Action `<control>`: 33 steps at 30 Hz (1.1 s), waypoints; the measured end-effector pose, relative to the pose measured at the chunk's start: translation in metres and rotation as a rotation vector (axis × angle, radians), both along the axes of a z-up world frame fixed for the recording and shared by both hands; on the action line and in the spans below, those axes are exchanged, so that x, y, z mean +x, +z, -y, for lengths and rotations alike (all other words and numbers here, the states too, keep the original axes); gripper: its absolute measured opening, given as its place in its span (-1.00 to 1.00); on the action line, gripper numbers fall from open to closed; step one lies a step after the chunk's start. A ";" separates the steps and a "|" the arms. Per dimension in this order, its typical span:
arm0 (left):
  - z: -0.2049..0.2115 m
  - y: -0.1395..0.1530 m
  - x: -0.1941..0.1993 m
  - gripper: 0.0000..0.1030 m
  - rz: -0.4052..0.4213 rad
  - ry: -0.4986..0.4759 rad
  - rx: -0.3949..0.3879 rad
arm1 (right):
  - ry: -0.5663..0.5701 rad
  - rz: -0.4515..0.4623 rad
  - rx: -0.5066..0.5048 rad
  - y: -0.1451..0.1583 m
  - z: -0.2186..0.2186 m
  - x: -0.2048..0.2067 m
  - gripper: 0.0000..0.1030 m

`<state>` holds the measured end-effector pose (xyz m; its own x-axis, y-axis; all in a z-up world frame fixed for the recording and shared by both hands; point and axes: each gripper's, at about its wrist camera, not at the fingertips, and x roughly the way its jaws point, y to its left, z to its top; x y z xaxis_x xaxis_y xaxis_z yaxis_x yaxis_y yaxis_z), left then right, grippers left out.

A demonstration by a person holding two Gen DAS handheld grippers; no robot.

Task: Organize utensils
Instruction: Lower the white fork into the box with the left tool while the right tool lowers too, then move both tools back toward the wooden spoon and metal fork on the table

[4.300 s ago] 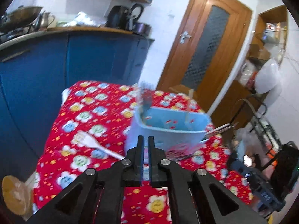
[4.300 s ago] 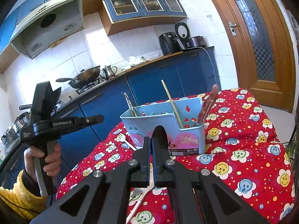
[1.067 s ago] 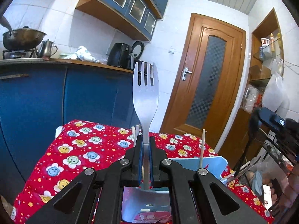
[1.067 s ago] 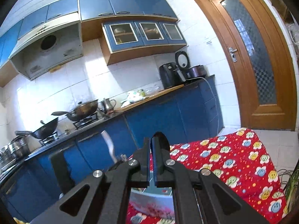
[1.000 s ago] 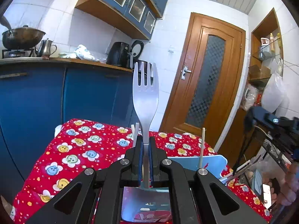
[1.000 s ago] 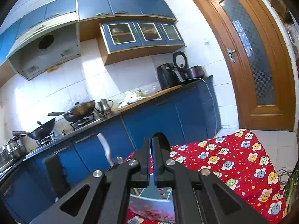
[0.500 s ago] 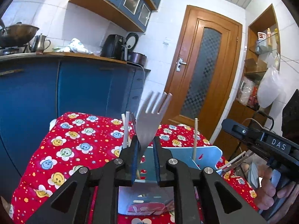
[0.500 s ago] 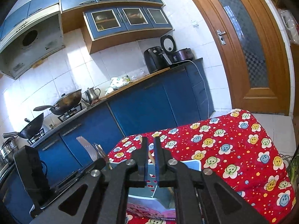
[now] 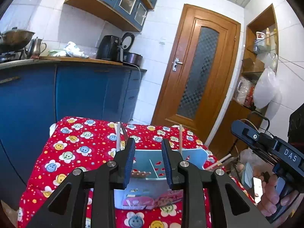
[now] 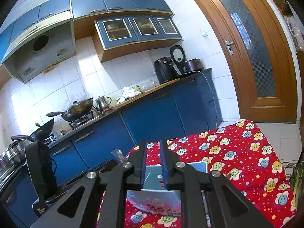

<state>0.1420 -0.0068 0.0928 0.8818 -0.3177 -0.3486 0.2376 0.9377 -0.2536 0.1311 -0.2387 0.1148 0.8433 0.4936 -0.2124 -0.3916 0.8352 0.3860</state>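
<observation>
My left gripper (image 9: 148, 142) hovers just over the light blue utensil basket (image 9: 196, 153); its jaws are opening and nothing is between them. Thin pale sticks (image 9: 118, 138) stand up in the basket at its left and right ends. My right gripper (image 10: 153, 144) is above the same basket (image 10: 197, 166), its jaws opening a little and also empty. A hand (image 9: 271, 199) holds the right gripper's body (image 9: 266, 146) at the right edge of the left wrist view. Blurred utensil tops (image 10: 117, 154) show at the basket's left.
The basket stands on a table under a red flowered cloth (image 9: 76, 152). Blue cabinets (image 9: 79, 91) with a counter carry a kettle (image 9: 36, 47) and a black appliance (image 9: 110, 47). A wooden door (image 9: 199, 79) and cluttered shelves (image 9: 254, 87) are on the right.
The fork that stood upright in my left gripper tilted and has left the jaws, which have spread apart. My right jaws have parted slightly. The right gripper's body has come into the left wrist view.
</observation>
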 end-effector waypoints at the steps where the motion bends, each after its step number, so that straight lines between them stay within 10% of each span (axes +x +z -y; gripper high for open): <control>1: 0.000 0.002 -0.003 -0.44 0.000 -0.001 0.001 | 0.002 0.002 0.000 0.001 0.000 -0.003 -0.67; 33: -0.035 -0.041 -0.077 -0.43 -0.293 0.068 0.084 | 0.051 -0.317 -0.208 -0.071 -0.028 -0.071 -0.61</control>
